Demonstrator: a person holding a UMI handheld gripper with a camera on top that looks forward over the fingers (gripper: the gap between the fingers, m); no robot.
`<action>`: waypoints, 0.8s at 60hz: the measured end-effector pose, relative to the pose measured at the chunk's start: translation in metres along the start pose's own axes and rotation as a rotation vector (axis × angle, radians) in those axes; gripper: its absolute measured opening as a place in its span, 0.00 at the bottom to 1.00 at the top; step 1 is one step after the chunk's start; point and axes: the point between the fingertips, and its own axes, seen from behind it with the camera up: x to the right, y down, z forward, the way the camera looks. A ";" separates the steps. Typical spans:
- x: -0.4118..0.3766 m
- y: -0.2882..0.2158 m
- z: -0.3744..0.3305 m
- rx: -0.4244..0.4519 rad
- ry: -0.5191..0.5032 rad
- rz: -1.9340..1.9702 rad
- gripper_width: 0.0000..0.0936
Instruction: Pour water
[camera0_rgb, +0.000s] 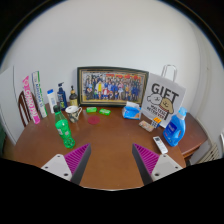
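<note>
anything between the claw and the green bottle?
No. In the gripper view the open claw holds nothing, and only bare wooden table lies between its left finger and the green bottle, just ahead to its left.

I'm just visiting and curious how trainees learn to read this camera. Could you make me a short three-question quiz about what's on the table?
1. True or false: the gripper is shut on the green bottle.
2. What stands at the back of the wooden table, against the wall?
A. a framed group photo
B. a television
C. a potted plant
3. Fill in: the white bag beside the framed group photo shows the word ____.

Key:
1. False. The fingers are open with nothing between them; the bottle stands ahead of them, off to one side.
2. A
3. GIFT
</note>
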 end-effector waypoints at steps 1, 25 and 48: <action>-0.002 0.002 0.002 -0.004 -0.003 -0.004 0.92; -0.114 0.046 0.044 -0.023 -0.089 -0.036 0.91; -0.211 0.018 0.144 0.122 -0.122 0.043 0.91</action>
